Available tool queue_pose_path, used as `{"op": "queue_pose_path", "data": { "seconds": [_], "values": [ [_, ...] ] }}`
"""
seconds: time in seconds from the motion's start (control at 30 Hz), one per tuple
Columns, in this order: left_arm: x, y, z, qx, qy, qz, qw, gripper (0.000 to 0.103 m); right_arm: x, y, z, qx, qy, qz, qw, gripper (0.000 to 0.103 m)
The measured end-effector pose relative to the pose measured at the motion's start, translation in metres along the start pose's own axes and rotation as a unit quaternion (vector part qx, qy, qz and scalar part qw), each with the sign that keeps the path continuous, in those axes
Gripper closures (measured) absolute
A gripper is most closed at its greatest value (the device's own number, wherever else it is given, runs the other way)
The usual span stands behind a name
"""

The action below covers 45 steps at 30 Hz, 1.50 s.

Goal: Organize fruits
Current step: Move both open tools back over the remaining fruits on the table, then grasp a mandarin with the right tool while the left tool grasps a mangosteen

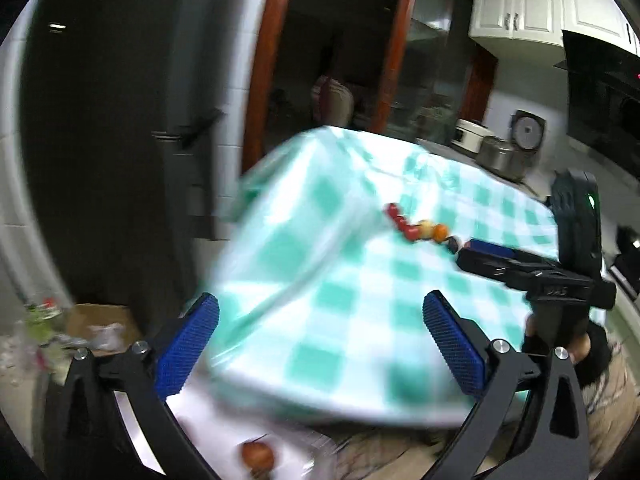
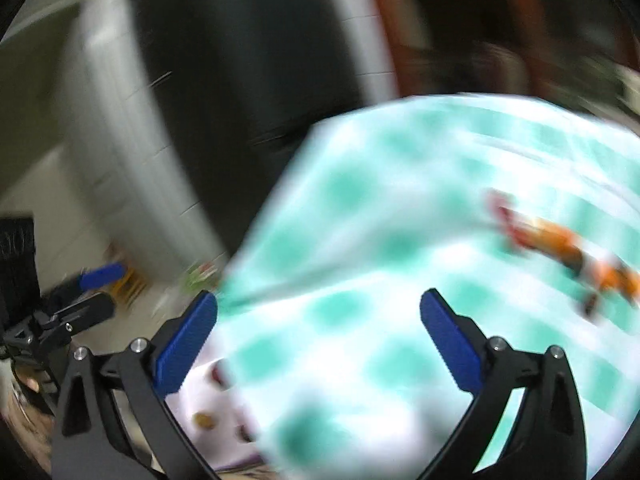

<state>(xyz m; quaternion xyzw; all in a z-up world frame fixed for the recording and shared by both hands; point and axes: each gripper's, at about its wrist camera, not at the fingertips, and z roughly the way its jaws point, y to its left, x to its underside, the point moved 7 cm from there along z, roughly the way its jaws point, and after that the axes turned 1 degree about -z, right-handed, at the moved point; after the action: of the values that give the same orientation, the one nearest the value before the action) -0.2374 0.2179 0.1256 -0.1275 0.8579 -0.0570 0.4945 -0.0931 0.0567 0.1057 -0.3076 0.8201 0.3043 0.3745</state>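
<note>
A row of small fruits (image 1: 416, 228) lies on the green-and-white checked tablecloth (image 1: 320, 280): several red ones, a yellowish one, an orange one and a dark one. The same row shows blurred in the right wrist view (image 2: 560, 248). My left gripper (image 1: 320, 320) is open and empty, above the near part of the table. My right gripper (image 2: 318, 320) is open and empty; it shows in the left wrist view (image 1: 492, 254) close to the dark end of the row. A reddish fruit (image 1: 258, 456) lies on a white surface below the table's near edge.
A dark fridge (image 1: 120, 120) stands left of the table. A rice cooker and pots (image 1: 492, 148) sit on the counter behind. A cardboard box and clutter (image 1: 80, 328) lie on the floor at left. Small fruits (image 2: 204, 420) show on the white surface in the right view.
</note>
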Motion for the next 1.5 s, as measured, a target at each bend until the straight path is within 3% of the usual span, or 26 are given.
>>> {"op": "queue_pose_path", "data": {
  "seconds": [0.1,0.17,0.23,0.33,0.5,0.6,0.67,0.73,0.83,1.07,1.13,1.27,1.37,1.5],
  "values": [
    [-0.008,-0.033,0.076,0.028,0.040,-0.034,0.9982,0.004,0.015,-0.120,-0.032,0.064,-0.014,0.112,0.992,0.001],
    [-0.009,-0.058,0.131,0.056,0.074,-0.063,0.9937,0.004,0.037,-0.187,-0.050,0.110,-0.015,0.163,0.980,0.001],
    [0.002,-0.078,0.185,0.057,0.104,-0.080,0.9897,0.004,0.053,-0.239,-0.061,0.153,-0.005,0.194,0.969,0.001],
    [0.019,-0.107,0.249,0.062,0.129,-0.098,0.9849,0.004,0.086,-0.288,-0.065,0.201,0.003,0.208,0.957,0.001],
    [0.023,-0.153,0.298,0.068,0.130,-0.088,0.9853,0.004,0.106,-0.346,-0.053,0.275,0.032,0.202,0.940,0.001],
    [0.026,-0.169,0.309,0.070,0.128,-0.074,0.9865,0.004,0.094,-0.361,-0.032,0.305,0.059,0.159,0.937,0.002],
    [0.031,-0.171,0.313,0.078,0.129,-0.067,0.9863,0.004,0.084,-0.368,-0.020,0.336,0.079,0.112,0.932,0.009],
    [0.033,-0.168,0.312,0.086,0.135,-0.077,0.9841,0.004,0.077,-0.376,-0.006,0.330,0.092,0.098,0.934,0.017],
    [0.033,-0.165,0.307,0.107,0.131,-0.092,0.9813,0.004,0.067,-0.386,0.008,0.309,0.097,0.089,0.942,0.021],
    [0.037,-0.188,0.301,0.101,0.120,-0.022,0.9874,0.004,0.054,-0.394,0.033,0.309,0.126,0.058,0.941,0.023],
    [0.037,-0.196,0.298,0.099,0.114,-0.001,0.9885,0.004,0.054,-0.393,0.039,0.310,0.140,0.049,0.939,0.032],
    [0.038,-0.198,0.300,0.099,0.119,0.003,0.9880,0.004,0.052,-0.394,0.044,0.299,0.140,0.050,0.943,0.037],
    [0.040,-0.195,0.306,0.096,0.135,-0.007,0.9861,0.004,0.053,-0.392,0.042,0.295,0.134,0.052,0.945,0.062],
    [0.043,-0.195,0.310,0.095,0.150,-0.008,0.9840,0.004,0.058,-0.389,0.031,0.289,0.124,0.065,0.947,0.064]
  ]
}}
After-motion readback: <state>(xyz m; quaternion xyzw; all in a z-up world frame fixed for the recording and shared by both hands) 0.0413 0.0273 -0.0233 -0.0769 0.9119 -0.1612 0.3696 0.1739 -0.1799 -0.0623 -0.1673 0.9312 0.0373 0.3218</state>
